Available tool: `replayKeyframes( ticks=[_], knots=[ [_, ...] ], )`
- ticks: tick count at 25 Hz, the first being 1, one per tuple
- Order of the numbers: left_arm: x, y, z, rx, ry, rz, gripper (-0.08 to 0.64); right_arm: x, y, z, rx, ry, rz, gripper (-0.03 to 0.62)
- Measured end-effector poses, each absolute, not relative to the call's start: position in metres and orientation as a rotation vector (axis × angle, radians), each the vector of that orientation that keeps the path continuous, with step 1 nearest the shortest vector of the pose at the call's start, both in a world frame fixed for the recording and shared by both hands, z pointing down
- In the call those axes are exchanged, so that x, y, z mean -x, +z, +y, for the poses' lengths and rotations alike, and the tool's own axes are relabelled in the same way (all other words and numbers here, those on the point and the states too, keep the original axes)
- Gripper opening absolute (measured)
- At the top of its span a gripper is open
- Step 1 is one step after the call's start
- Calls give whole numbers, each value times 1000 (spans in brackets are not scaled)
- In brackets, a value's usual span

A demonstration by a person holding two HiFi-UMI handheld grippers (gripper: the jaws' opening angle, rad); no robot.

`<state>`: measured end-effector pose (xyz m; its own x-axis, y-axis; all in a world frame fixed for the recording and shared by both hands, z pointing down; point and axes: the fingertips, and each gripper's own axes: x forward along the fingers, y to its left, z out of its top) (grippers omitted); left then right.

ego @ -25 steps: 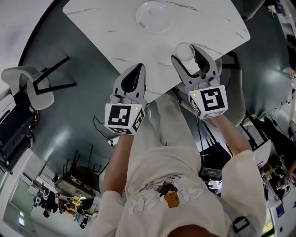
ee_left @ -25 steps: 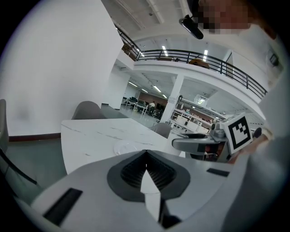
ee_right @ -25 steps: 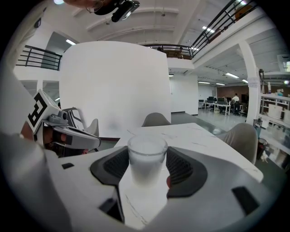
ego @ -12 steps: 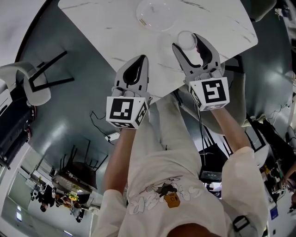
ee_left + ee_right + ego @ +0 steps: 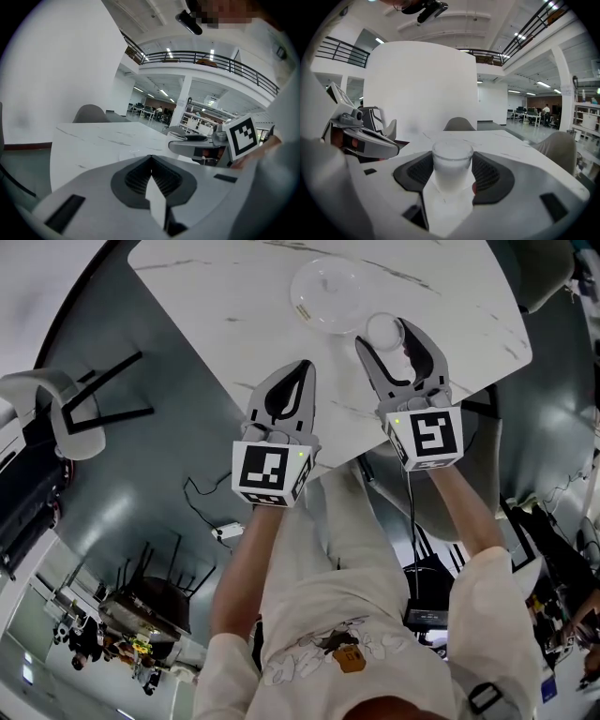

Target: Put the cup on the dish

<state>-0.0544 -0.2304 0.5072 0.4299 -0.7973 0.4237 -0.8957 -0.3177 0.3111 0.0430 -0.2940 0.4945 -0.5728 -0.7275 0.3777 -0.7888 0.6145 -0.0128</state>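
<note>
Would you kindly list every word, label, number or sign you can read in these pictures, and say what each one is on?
No text can be read in any view.
The cube on the left gripper and the one on the right gripper: square marker patterns, no letters.
The shirt print: outlined lettering, too warped to read.
The cup and the dish: no print shows.

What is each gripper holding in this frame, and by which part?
The right gripper holds the cup, its jaws pressing opposite sides of the wall below the rim. The left gripper is shut and empty.
</note>
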Motion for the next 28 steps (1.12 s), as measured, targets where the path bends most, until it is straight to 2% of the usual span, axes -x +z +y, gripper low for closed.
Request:
replayKeyframes(
  ticks=[28],
  knots=[
    [63,549,-276,-2220,247,-1494,2,-10,545,-340,-1188,176,-2535,261]
  ],
)
